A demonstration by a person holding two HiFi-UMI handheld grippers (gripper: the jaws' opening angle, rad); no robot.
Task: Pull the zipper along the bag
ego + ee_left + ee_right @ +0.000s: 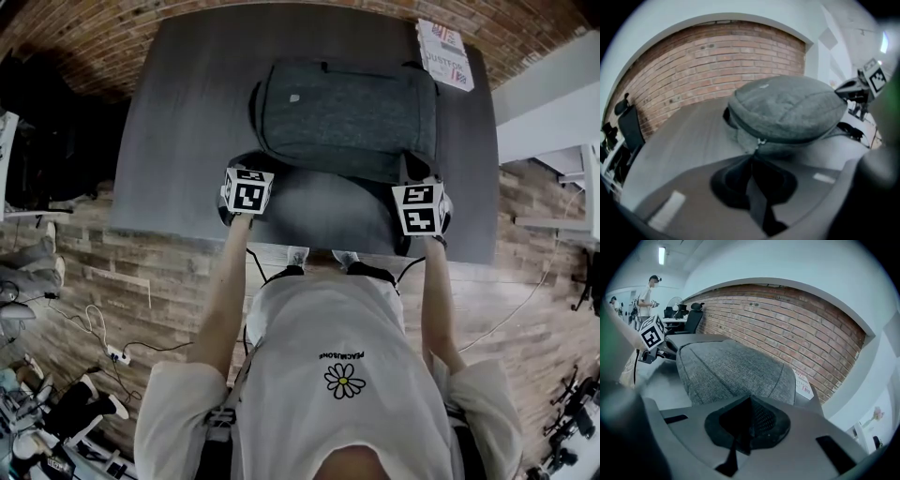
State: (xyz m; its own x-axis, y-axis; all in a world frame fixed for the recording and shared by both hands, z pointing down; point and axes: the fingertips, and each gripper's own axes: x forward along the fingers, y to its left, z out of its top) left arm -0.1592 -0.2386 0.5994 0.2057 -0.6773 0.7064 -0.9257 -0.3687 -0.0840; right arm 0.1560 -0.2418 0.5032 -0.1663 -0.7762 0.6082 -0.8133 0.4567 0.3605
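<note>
Left tool all but closed, tips apparently pinching small silver zipper pull at near left corner of grey woven-fabric backpack, flat on dark grey surface. Right tool shut tight, nosed up to near right corner, nothing visible between jaws. Seemingly zipped along near edge behind pull; probably most of run done. Possibly left: stretch up left side, then release.

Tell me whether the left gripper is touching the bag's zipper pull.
Touching: the left gripper view shows the zipper pull caught between the closed fingers of the left gripper.
</note>
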